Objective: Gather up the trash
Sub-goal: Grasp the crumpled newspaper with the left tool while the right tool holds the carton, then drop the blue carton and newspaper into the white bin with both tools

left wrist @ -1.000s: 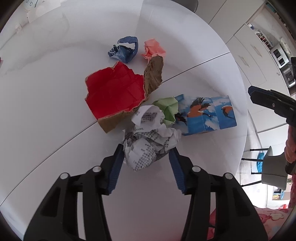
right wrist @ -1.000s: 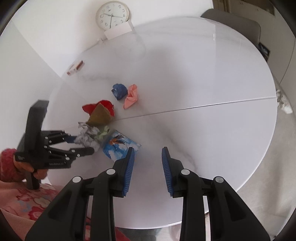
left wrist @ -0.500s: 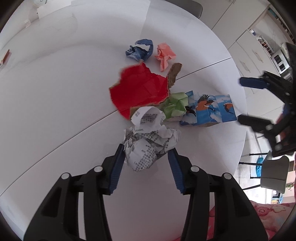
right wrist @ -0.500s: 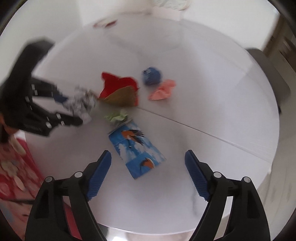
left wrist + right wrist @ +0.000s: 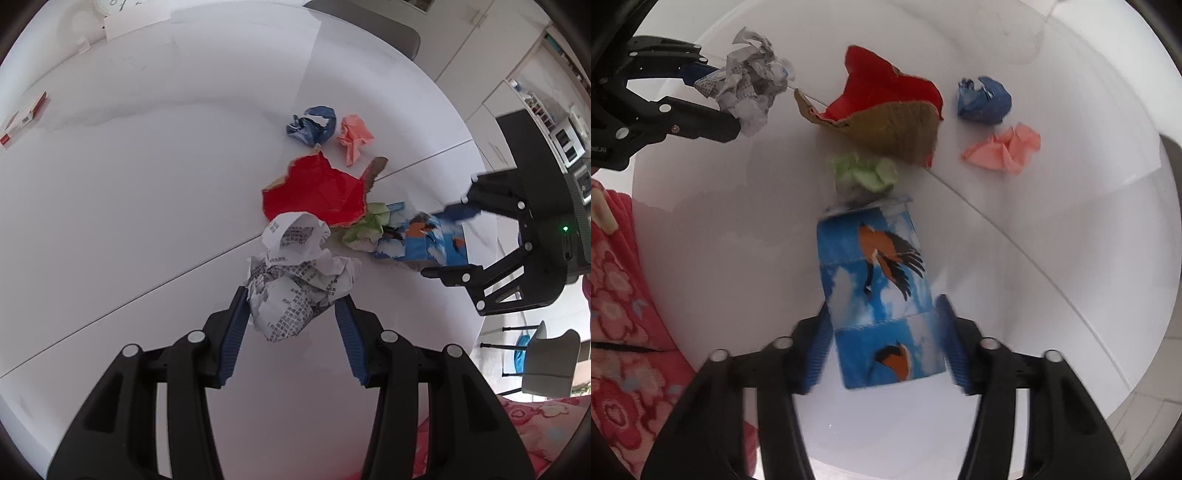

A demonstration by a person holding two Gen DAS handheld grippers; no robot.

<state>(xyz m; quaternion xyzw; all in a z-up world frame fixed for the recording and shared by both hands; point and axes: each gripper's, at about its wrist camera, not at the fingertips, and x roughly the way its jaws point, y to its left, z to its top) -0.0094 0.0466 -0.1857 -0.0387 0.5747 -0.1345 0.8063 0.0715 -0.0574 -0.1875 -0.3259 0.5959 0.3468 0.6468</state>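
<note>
My left gripper (image 5: pixel 290 306) is shut on a crumpled newspaper ball (image 5: pixel 295 273), held above the white round table (image 5: pixel 129 184); the ball also shows in the right wrist view (image 5: pixel 750 83). My right gripper (image 5: pixel 884 317) stands around a blue bird-print carton (image 5: pixel 879 288) lying on the table, its fingers close on both sides; contact is unclear. A green paper wad (image 5: pixel 864 171), a red and brown torn cardboard piece (image 5: pixel 886 110), a blue wad (image 5: pixel 984 99) and a pink wad (image 5: pixel 1004 147) lie beyond.
A small red and white box (image 5: pixel 24 118) lies at the table's far left. A clock and a white card (image 5: pixel 118 18) stand at the back edge. A grey chair (image 5: pixel 546 354) stands off the table's right side.
My right gripper opened wide, swung in and came down over the bird-print carton, narrowing around it. My left gripper kept hold of the newspaper ball and drew back a little.
</note>
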